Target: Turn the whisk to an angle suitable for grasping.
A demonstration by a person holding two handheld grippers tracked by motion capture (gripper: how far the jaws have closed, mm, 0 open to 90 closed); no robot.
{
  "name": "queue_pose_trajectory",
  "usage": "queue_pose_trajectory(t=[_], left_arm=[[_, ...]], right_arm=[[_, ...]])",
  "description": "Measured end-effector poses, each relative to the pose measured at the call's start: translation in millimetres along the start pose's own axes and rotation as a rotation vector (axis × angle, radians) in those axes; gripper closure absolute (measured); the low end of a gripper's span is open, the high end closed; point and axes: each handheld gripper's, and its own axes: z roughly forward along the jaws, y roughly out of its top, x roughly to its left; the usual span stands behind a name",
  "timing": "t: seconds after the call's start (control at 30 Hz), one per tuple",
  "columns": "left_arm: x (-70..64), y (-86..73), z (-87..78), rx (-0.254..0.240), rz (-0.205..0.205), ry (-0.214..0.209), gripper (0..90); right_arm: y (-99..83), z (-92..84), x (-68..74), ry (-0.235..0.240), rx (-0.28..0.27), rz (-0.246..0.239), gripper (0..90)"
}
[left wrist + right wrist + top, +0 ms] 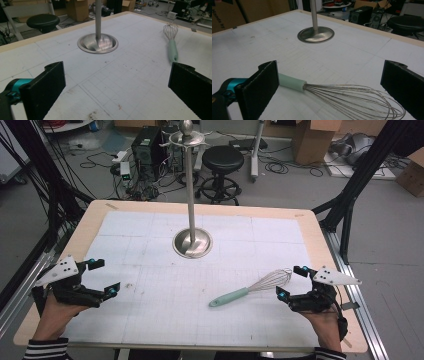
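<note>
Both the left gripper (105, 277) and right gripper (291, 281) stood spread, the right's jaws flanking the whisk (250, 288) wires untouched.

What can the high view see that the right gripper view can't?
High view alone: the stand's top with its hooks, both hands, the left gripper with jaws open, and the whole whisk with its green handle end. Right gripper view alone: a close look along the open right gripper, with the whisk's wires lying between its jaws, untouched. Both: the stand's round base, the whisk, the stool.
</note>
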Motion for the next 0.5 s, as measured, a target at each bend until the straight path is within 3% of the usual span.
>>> queue_pose_trajectory(t=[0.5], left_arm=[[-0.4,1.5,0.4,-0.008,0.008,-0.004,1.7]], right_arm=[[2.2,-4.0,1.9,0.016,0.007,-0.031,0.8]])
